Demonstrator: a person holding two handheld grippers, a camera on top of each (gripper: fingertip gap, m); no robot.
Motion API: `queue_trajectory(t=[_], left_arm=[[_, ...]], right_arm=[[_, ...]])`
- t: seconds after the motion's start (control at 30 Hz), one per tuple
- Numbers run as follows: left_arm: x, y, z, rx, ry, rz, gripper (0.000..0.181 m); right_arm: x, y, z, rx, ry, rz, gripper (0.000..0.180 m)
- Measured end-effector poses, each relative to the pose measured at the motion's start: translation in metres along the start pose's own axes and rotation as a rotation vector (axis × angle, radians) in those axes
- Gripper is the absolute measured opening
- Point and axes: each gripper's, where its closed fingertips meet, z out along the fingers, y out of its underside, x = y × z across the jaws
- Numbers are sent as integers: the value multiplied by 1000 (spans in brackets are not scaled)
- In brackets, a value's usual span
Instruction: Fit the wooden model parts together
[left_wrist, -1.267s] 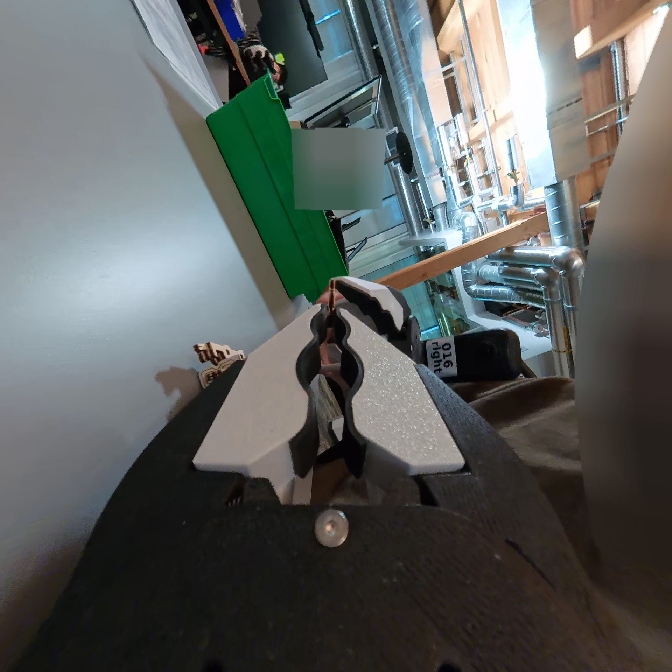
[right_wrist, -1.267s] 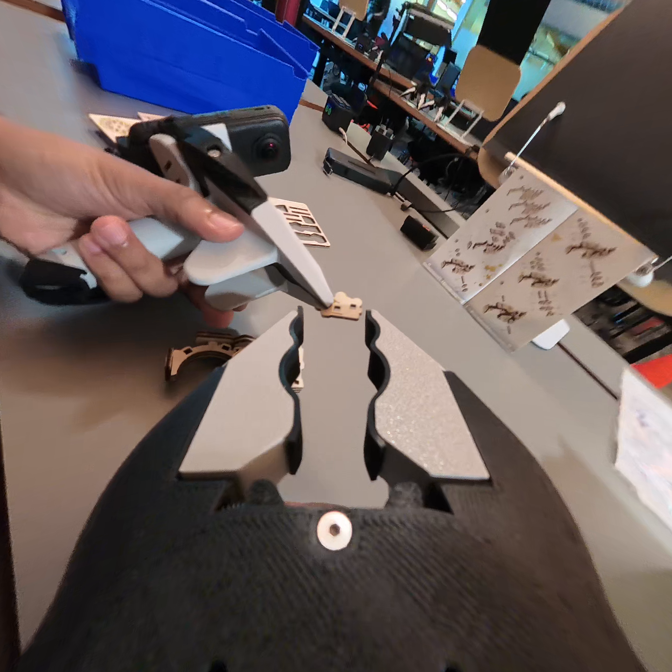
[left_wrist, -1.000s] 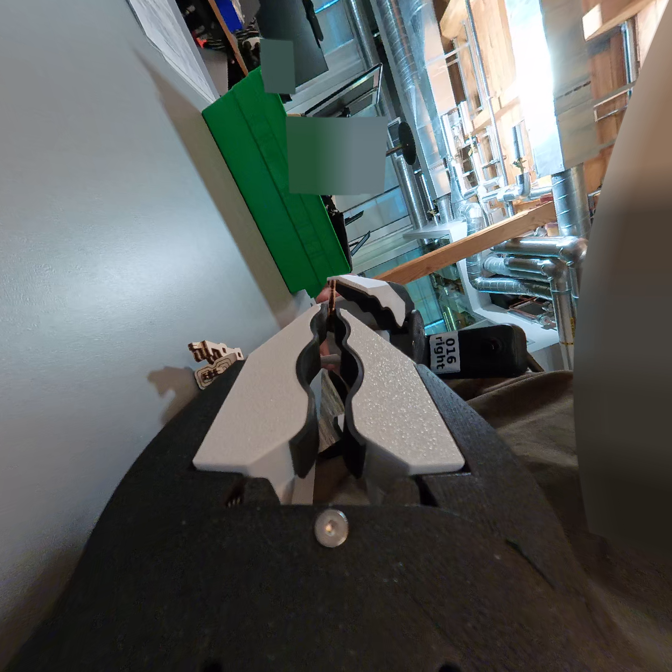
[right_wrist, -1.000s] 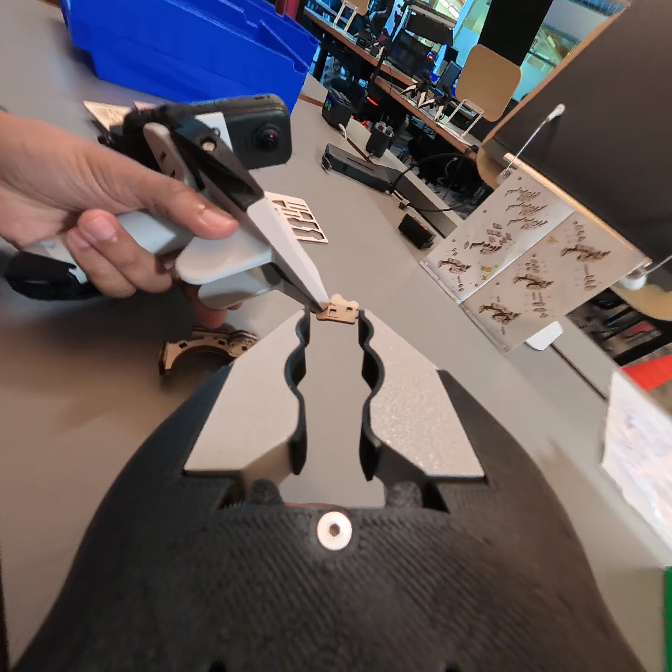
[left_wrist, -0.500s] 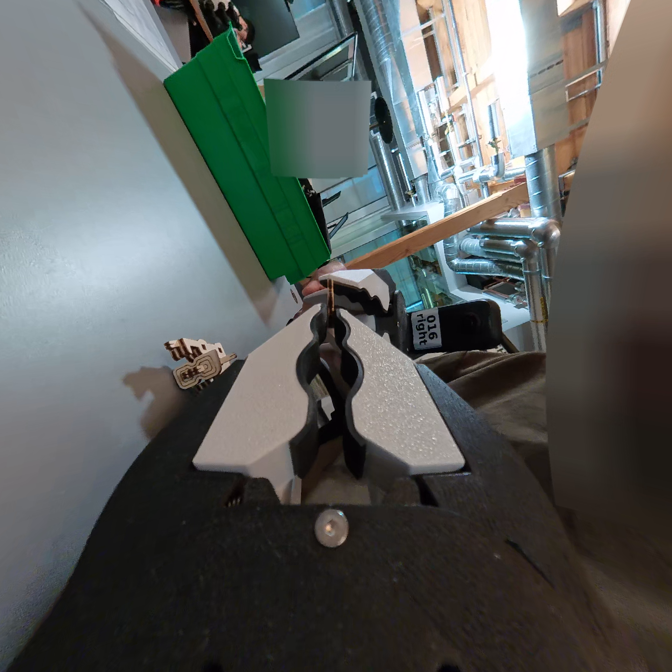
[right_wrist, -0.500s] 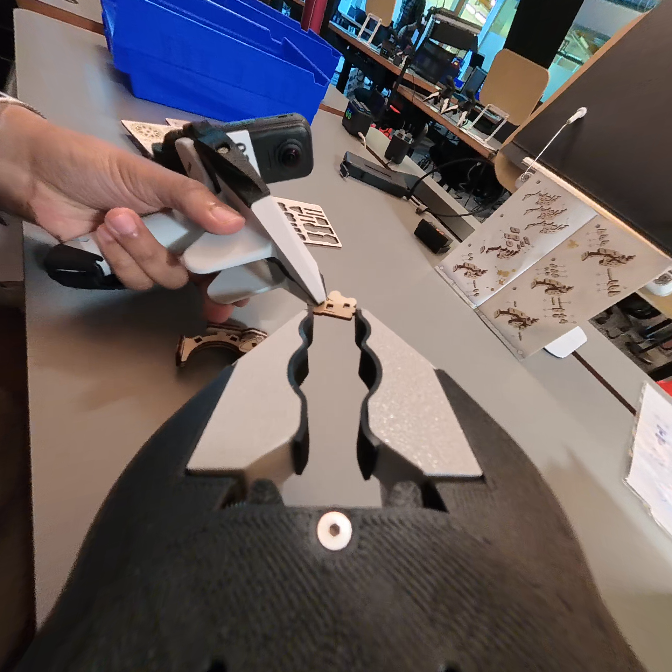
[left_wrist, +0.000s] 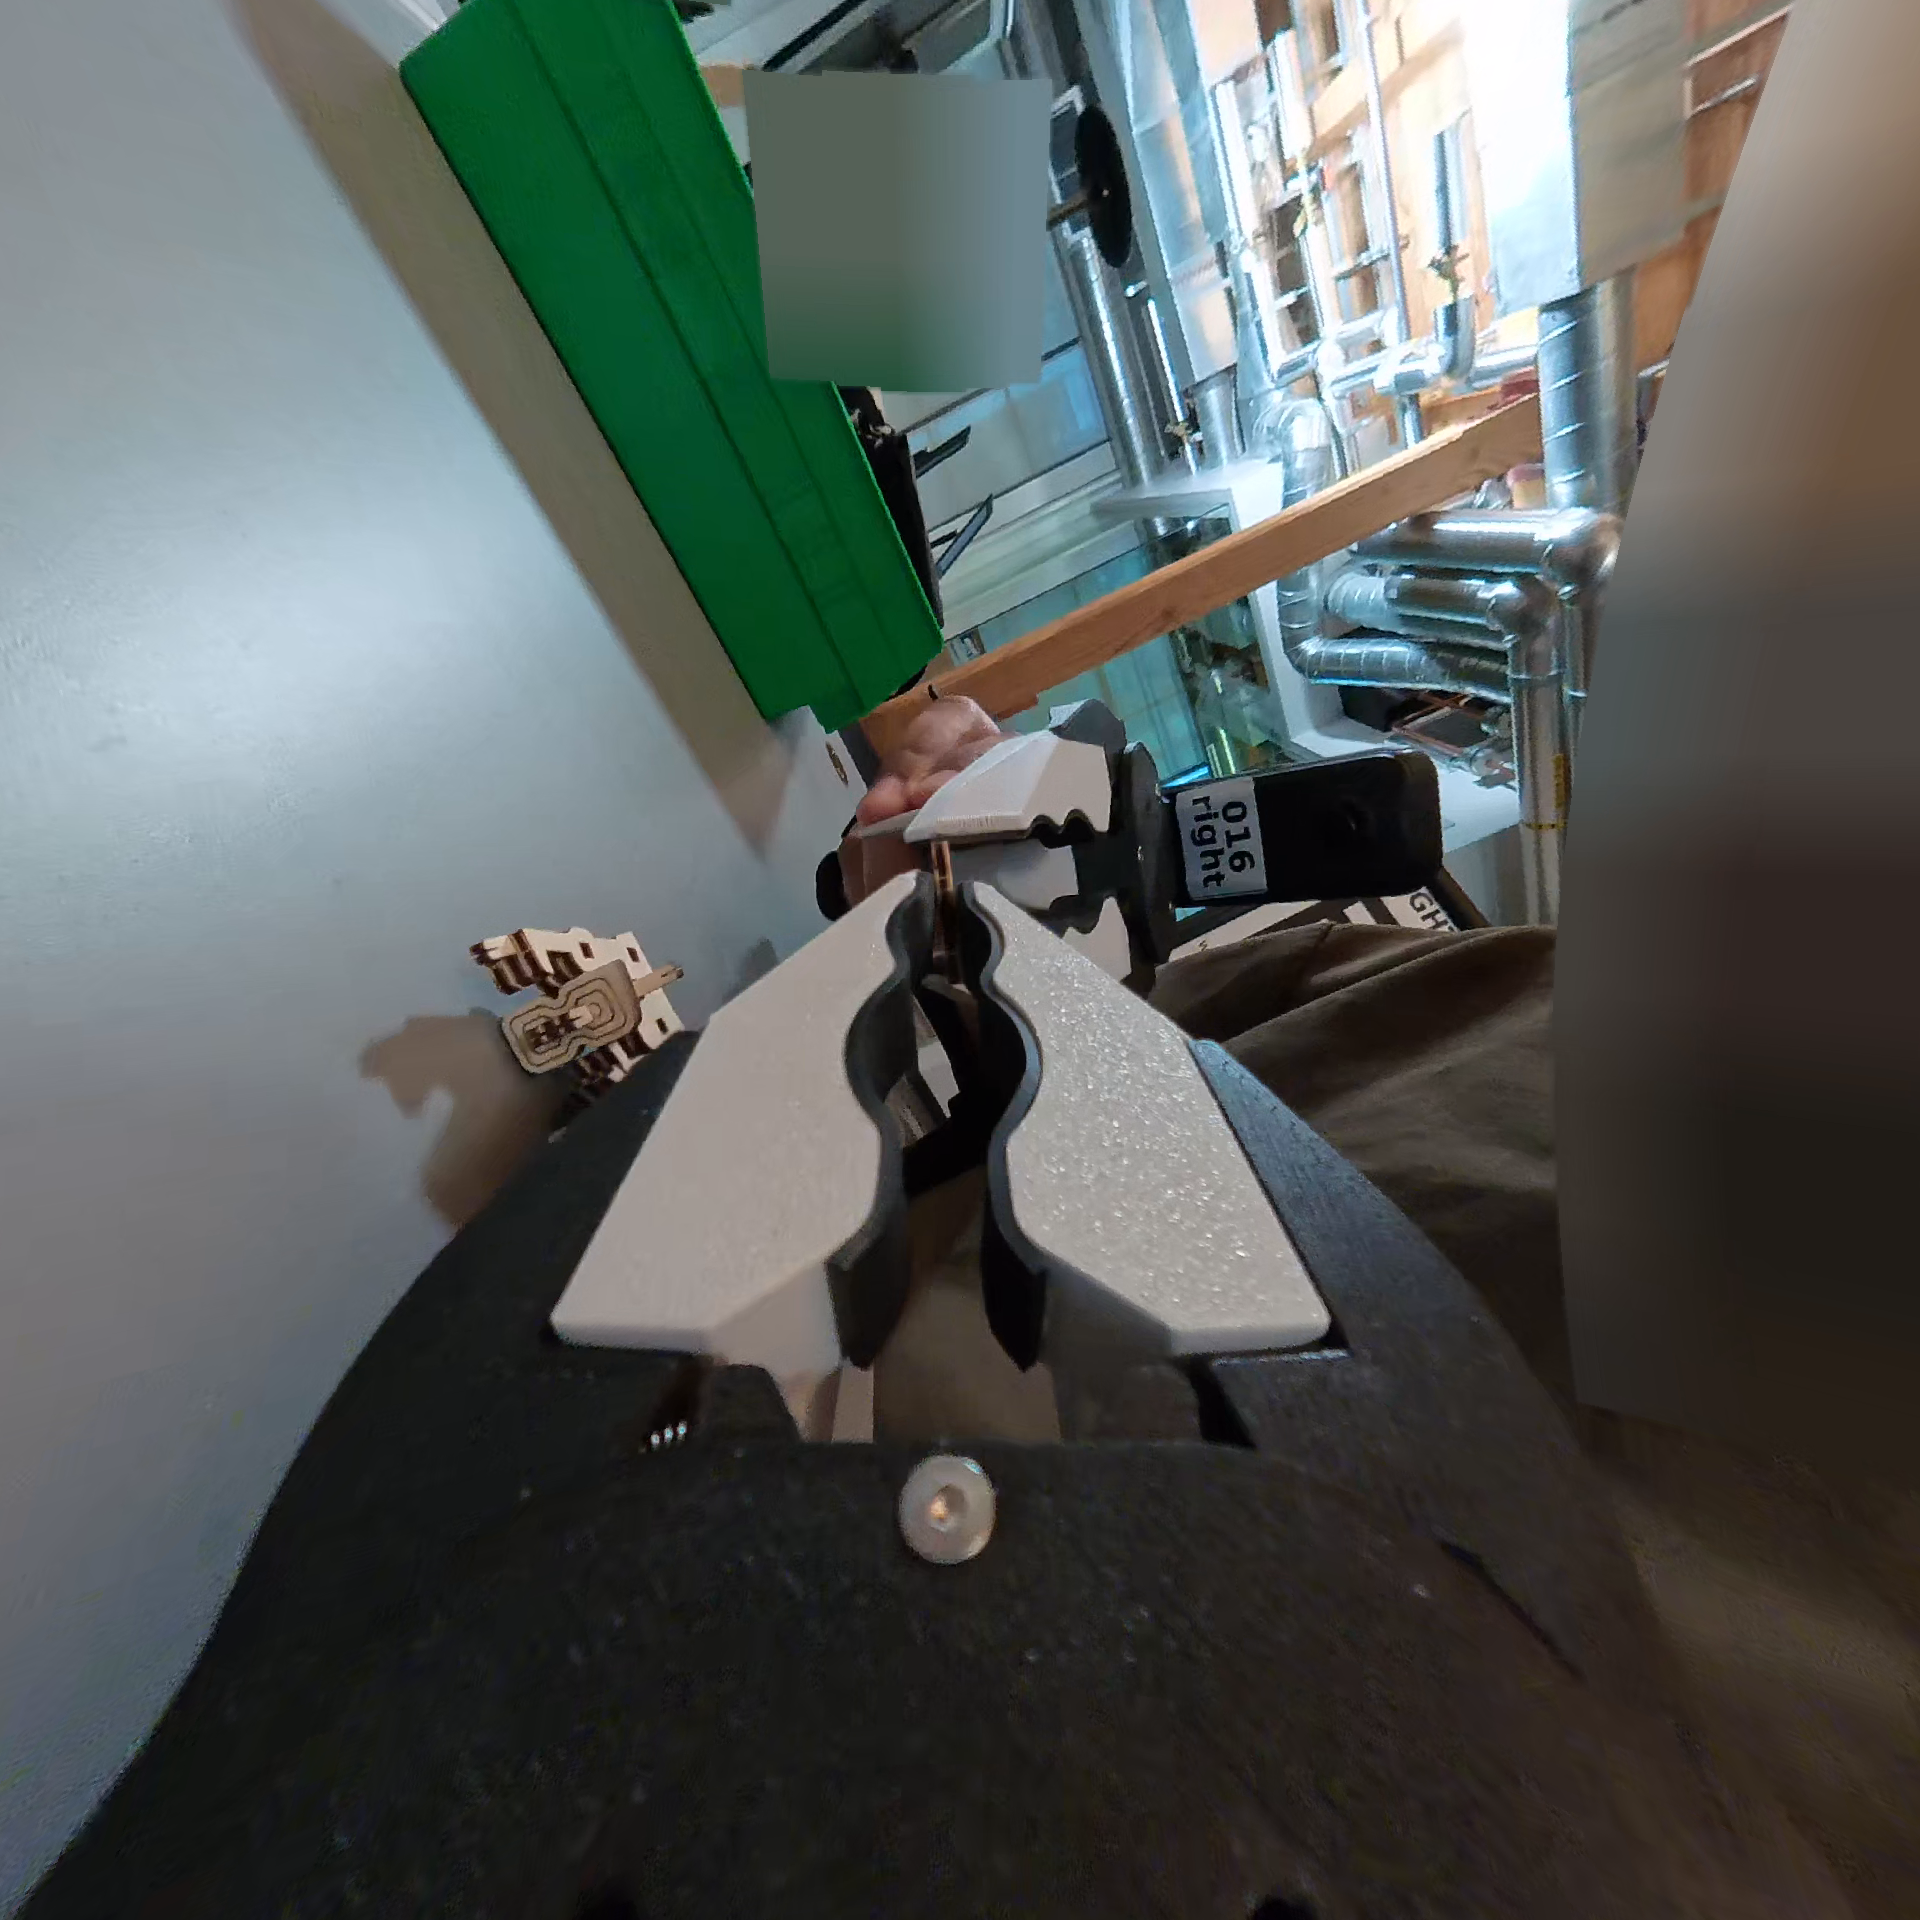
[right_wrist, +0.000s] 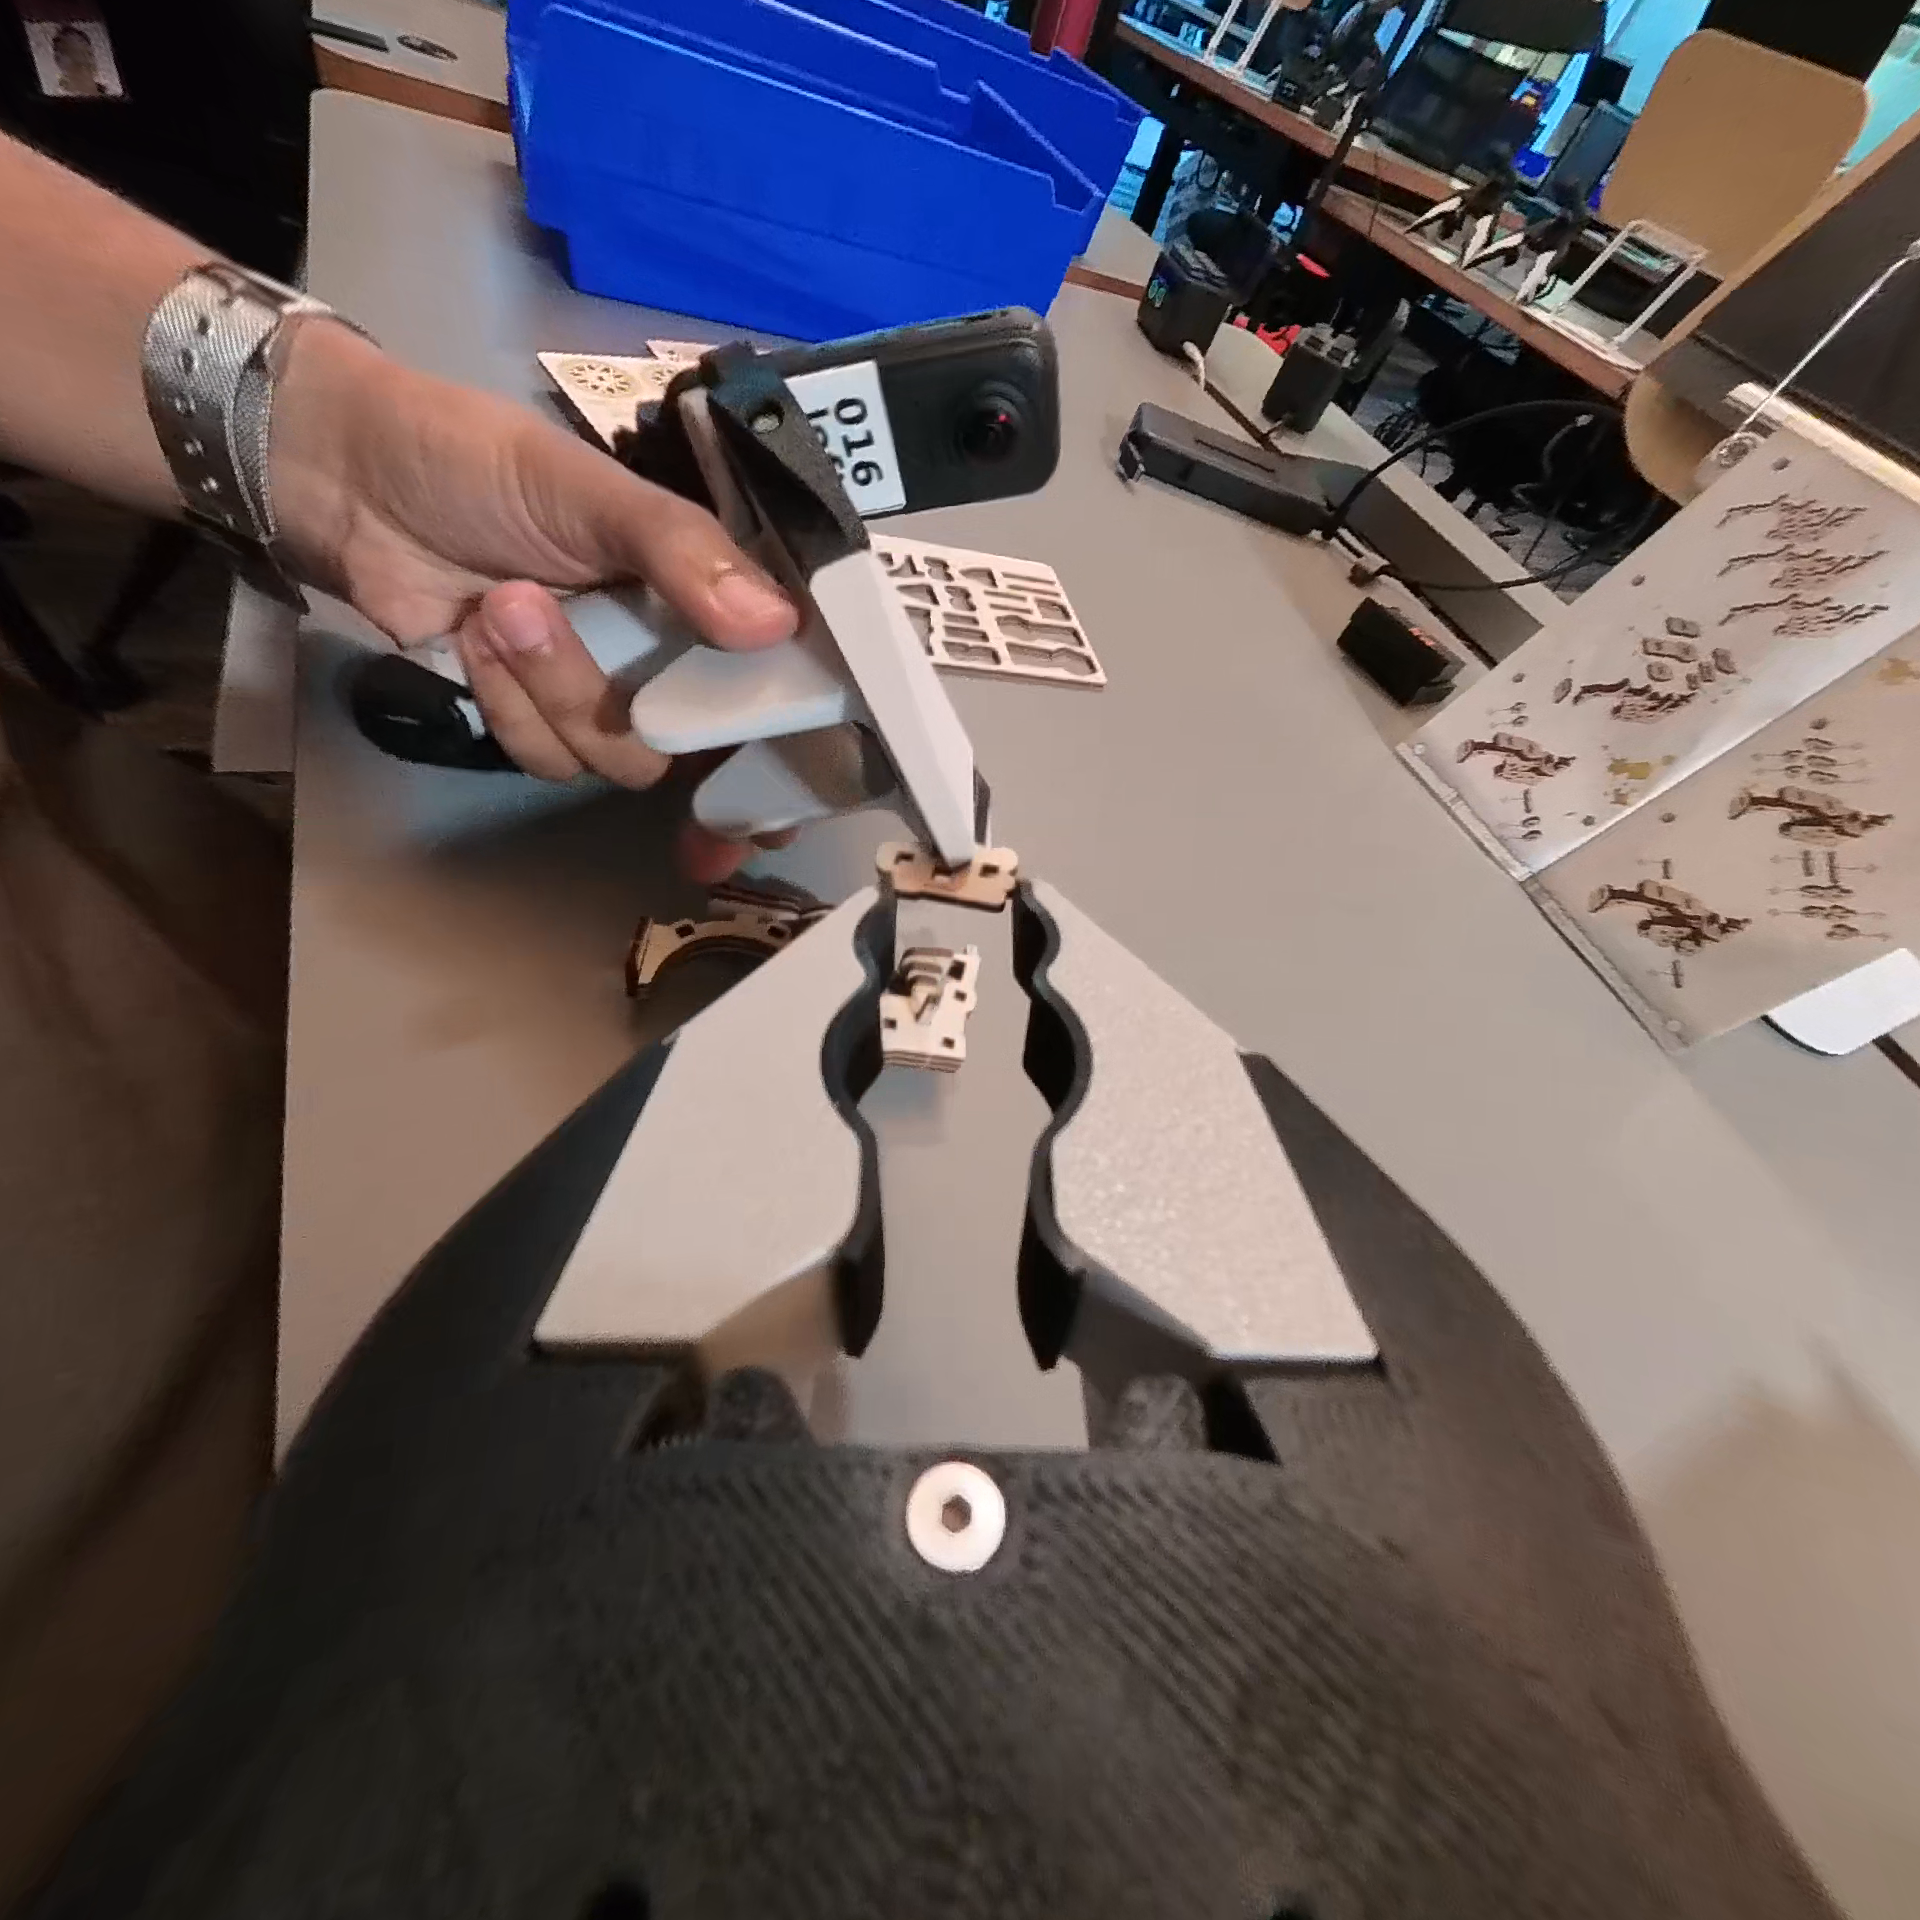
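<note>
In the left wrist view, the left hand-held gripper (left_wrist: 943, 902) fills the lower middle of the frame, its tips pinching a thin flat wooden piece (left_wrist: 942, 868) seen edge-on. Just beyond it, right of centre, the right hand-held gripper (left_wrist: 992, 821) reaches toward the same piece. A small assembled wooden part (left_wrist: 578, 1006) lies on the grey table (left_wrist: 229, 623) at middle left, and a green bin (left_wrist: 665, 343) stands in the upper middle. In the right wrist view, the right hand-held gripper (right_wrist: 948, 906) has its fingers spread, with the flat wooden piece (right_wrist: 940, 878) right at their tips; whether they touch it cannot be told. The left hand-held gripper (right_wrist: 951, 847), held by a hand (right_wrist: 499, 540) from the upper left, grips that piece from above. Between the spread fingers, the small assembled part (right_wrist: 928, 1010) rests on the table (right_wrist: 1299, 935). A curved wooden part (right_wrist: 717, 930) lies at middle left, a blue bin (right_wrist: 790, 156) sits at the top, and a cut-out sheet (right_wrist: 997, 623) lies beyond the hand.
</note>
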Motion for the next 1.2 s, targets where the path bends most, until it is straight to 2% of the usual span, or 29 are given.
queue_trajectory(t=[0.03, 0.2, 0.37, 0.53, 0.73, 0.97, 1.2], left_arm=[[-1, 1, 0, -6, -8, 0, 0], [-7, -8, -1, 52, -95, 65, 0], [-8, -13, -2, 98, -159, 142, 0], [-12, -11, -1, 101, -185, 150, 0], [-15, -9, 0, 74, -266, 250, 0], [-17, -8, 1, 63, -271, 247, 0], [-19, -4, 2, 40, -282, 260, 0]], right_arm=[[0, 1, 0, -5, -5, -1, 21], [7, 9, 6, -43, 75, 57, 19], [6, 11, 11, -79, 114, 61, 28], [11, 13, 11, -107, 161, -4, 21], [13, 18, 11, -157, 194, -101, 19], [14, 19, 10, -160, 203, -121, 23], [10, 22, 9, -168, 181, -138, 20]])
